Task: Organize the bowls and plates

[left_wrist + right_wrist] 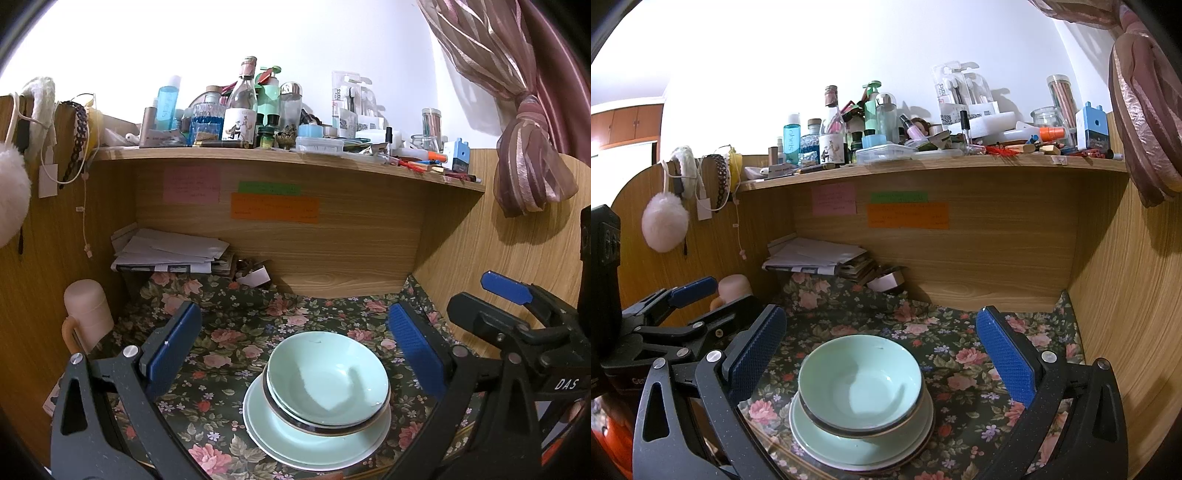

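Two pale green bowls [327, 384] with dark rims are nested on a stack of pale green plates [295, 441] on the floral cloth. The same bowls [860, 384] and plates [831, 446] show in the right wrist view. My left gripper [295, 350] is open and empty, its blue pads [173, 347] either side of and just above the stack. My right gripper [882, 354] is open and empty, also held over the stack. The right gripper shows at the right of the left wrist view [517, 317].
The floral cloth [229, 325] covers a desk nook walled by wood panels [351, 251]. Papers [170, 251] lie at the back left, a pink cylinder [86, 314] stands at the left. A cluttered shelf [295, 157] of bottles hangs overhead. A curtain [524, 158] hangs at right.
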`<state>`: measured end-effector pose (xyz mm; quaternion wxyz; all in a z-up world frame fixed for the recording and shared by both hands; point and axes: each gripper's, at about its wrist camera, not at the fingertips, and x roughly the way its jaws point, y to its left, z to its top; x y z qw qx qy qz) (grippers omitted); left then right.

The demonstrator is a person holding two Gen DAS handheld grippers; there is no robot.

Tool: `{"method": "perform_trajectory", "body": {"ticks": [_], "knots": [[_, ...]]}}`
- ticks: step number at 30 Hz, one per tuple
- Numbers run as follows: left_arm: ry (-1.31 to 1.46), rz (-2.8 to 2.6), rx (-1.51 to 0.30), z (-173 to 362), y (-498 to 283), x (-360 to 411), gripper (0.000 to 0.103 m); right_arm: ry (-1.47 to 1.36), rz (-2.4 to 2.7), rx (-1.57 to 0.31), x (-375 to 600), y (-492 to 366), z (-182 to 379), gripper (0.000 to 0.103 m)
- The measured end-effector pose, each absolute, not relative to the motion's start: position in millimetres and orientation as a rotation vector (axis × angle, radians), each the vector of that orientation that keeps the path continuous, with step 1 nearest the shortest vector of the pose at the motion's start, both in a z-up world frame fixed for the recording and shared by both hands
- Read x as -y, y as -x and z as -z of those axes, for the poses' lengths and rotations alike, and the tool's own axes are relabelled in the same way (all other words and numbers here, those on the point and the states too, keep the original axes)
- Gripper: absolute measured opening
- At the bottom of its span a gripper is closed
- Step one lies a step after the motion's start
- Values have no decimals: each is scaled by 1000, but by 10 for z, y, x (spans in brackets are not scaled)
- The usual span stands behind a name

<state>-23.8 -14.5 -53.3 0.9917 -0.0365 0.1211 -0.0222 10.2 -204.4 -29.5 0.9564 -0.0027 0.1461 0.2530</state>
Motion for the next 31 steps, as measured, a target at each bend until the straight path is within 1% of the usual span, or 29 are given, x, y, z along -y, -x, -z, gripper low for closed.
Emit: {"method": "perform_trajectory", "body": {"ticks": [31], "knots": [[103,23,-261,537,148,243,103,-16,-486,-319,2021,-166,334,103]]}}
